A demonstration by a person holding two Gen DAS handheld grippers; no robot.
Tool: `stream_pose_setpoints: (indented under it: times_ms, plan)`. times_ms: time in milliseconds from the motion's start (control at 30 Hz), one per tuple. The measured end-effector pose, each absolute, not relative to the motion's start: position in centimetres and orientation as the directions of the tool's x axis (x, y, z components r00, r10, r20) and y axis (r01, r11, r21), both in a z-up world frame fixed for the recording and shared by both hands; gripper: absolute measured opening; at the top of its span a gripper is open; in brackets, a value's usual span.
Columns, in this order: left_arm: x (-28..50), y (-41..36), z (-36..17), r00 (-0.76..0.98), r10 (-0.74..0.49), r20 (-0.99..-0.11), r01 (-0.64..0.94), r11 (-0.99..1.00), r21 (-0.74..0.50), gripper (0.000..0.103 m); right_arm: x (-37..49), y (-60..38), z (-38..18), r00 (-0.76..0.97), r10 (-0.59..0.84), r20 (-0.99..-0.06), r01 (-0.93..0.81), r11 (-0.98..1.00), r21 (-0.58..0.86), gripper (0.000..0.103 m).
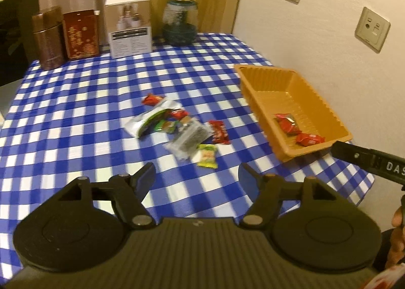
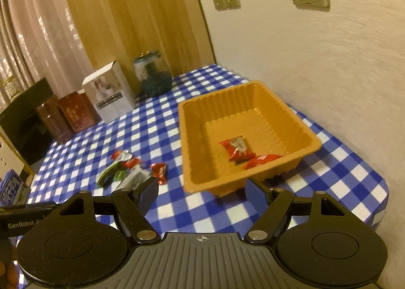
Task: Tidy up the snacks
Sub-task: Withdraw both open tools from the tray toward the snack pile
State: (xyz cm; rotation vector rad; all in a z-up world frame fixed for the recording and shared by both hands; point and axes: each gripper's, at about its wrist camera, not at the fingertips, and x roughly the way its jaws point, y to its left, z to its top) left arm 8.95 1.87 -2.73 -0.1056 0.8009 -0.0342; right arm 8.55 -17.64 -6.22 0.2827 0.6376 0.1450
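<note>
An orange plastic tray (image 1: 255, 81) (image 2: 192, 142) sits on the right of the blue checked table, with two red snack packets (image 1: 288, 123) (image 2: 236, 148) lying in it. A loose pile of snack packets (image 1: 174, 127) (image 2: 131, 170) lies mid-table: red ones, a silver and green pouch, a clear packet, a yellow-green packet (image 1: 207, 156). My left gripper (image 1: 196, 175) hangs open over bare cloth, short of the pile, nothing between its fingers. My right gripper (image 2: 201, 192) is open too, just before the tray's near wall, holding nothing.
Along the table's far edge stand a brown tin (image 1: 48, 38), a red box (image 1: 81, 34), a white carton (image 1: 130, 25) and a glass jar (image 1: 180, 22). A wall with sockets (image 1: 372, 28) runs close on the right. The table edge curves off at the near right.
</note>
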Motion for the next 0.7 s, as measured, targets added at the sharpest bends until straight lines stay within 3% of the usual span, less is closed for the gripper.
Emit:
stream_pose_setpoints:
  times_ms: [700]
  plan:
    - [6.8, 6.3, -2.8, 0.691, -0.031, -0.722, -0.069, 0.992, -0.108, 0.074, 7.1, -12.5, -5.8, 0.769, 0.251, -0.588, -0.112, 0.958, 0.262, 0.075]
